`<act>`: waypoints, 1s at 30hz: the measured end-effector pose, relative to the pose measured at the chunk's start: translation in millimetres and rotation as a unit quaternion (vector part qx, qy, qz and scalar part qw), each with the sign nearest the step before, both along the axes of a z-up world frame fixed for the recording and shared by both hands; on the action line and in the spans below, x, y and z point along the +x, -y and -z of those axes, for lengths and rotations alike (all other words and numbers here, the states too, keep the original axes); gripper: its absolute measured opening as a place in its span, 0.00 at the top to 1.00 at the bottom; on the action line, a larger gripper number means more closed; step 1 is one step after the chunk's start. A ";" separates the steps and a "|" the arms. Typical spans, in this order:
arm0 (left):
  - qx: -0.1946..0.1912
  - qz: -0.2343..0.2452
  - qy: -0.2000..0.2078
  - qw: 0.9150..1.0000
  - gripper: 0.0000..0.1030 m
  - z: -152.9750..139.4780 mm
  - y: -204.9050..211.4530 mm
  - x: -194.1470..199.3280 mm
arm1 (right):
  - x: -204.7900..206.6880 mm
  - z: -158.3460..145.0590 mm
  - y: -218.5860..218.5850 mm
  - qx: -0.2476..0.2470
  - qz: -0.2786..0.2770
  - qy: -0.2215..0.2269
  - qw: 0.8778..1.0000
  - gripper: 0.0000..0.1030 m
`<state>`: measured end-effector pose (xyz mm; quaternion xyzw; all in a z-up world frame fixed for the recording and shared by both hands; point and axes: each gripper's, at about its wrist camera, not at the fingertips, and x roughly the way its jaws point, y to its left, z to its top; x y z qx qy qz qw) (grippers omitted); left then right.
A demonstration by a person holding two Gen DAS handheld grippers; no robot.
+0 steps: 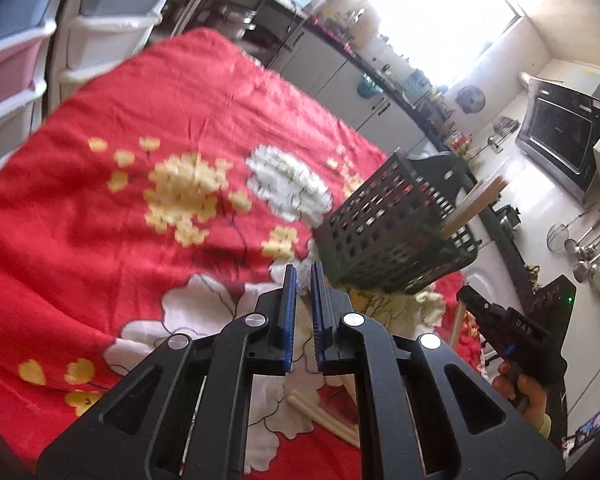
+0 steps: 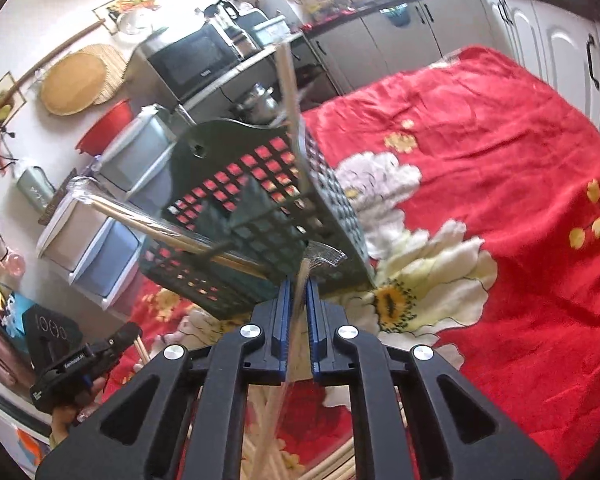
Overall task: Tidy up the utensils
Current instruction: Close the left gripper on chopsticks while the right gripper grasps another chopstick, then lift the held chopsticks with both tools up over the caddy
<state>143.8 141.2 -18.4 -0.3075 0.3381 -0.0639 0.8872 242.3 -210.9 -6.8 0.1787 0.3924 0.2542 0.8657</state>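
A: Chopsticks (image 2: 272,436) lie loose on the red cloth (image 2: 500,128), right under the right gripper (image 2: 298,280). Its fingers are clamped on one pale stick (image 2: 296,312) that runs up between the pads.

B: And the left gripper (image 1: 304,276)?

A: Fingers together. I cannot tell whether anything is between them; the tips are too blurred. Two more pale chopsticks (image 1: 324,416) lie on the cloth below and behind its fingers.

B: Where is the basket?

A: Just beyond both sets of fingertips. The black basket (image 2: 260,208) is tipped over at a slant on the cloth, mouth toward the left gripper's right side. In the right view it is straight ahead and slightly left of the fingers.

B: Anything in it yet?

A: Yes, a few wooden sticks (image 1: 476,200) poke out of its mouth, and one long stick (image 2: 148,224) passes through the mesh.

B: So, progress?

A: Partway, I would judge. Some pieces are in, several are on the cloth, and the one held is not in yet. Beyond the basket are only cabinets and a microwave (image 1: 560,136).
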 end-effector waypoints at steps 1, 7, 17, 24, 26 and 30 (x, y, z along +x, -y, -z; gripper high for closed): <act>0.003 -0.001 0.006 1.000 0.96 -4.9 0.4 -1.6 | -2.1 -4.4 -0.7 0.000 -0.002 0.007 1.000 0.93; 0.011 0.001 0.041 0.999 0.96 -30.5 5.1 -10.3 | -15.2 -27.1 -4.3 0.003 -0.014 0.045 0.999 0.94; 0.017 0.015 0.082 0.996 0.97 -62.0 18.9 -22.6 | -35.1 -53.4 -5.2 0.012 -0.025 0.087 0.996 0.95; 0.020 0.029 0.106 0.994 0.97 -80.3 29.6 -25.6 | -51.2 -70.7 1.6 0.018 -0.019 0.124 0.992 0.95; 0.023 0.032 0.111 0.993 0.97 -84.7 32.6 -25.9 | -56.6 -75.7 4.3 0.019 -0.016 0.137 0.990 0.95; 0.026 0.039 0.121 0.992 0.97 -93.7 39.8 -24.5 | -66.3 -85.2 8.7 0.016 -0.011 0.160 0.987 0.95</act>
